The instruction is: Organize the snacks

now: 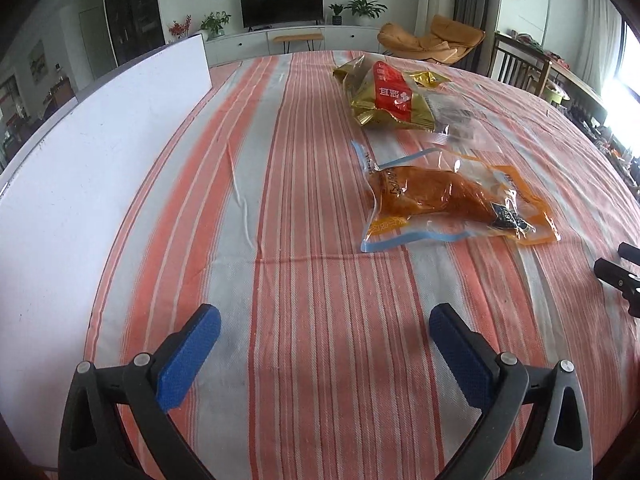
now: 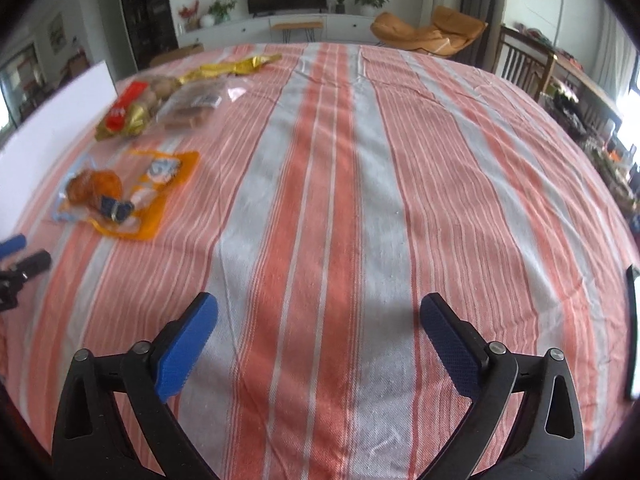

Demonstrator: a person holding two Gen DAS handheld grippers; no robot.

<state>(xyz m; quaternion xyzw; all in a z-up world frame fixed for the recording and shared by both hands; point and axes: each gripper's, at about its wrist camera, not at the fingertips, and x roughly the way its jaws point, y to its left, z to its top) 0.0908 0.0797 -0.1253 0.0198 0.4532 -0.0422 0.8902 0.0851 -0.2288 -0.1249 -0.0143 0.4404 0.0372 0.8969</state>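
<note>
Step in hand, by judgement: the start of organizing, with no snack yet picked up. The left gripper [image 1: 324, 322] hangs low over the striped table [image 1: 320, 360], jaws spread wide and holding nothing. The right gripper [image 2: 318, 312] is likewise spread and empty over bare cloth.

Using the white board [image 1: 92, 152] along the table's left edge as landmark: the chicken-leg pouch [image 1: 448, 200] lies flat to the right of it, well apart from the board. The gold-and-red snack bag [image 1: 388, 96] lies beyond that pouch, farther from the grippers, also right of the board. A clear packet of brown pieces [image 2: 196, 106] sits touching the gold-and-red bag on the side away from the board.

Count: three snack packages, two grippers, one board. A dark flat object, possibly a phone [image 2: 633, 332], lies at the table edge far from the board.

Next move, by judgement: the left gripper is nearer the pouch and would need to advance forward and rightward, then close on a flat, slippery film edge.
</note>
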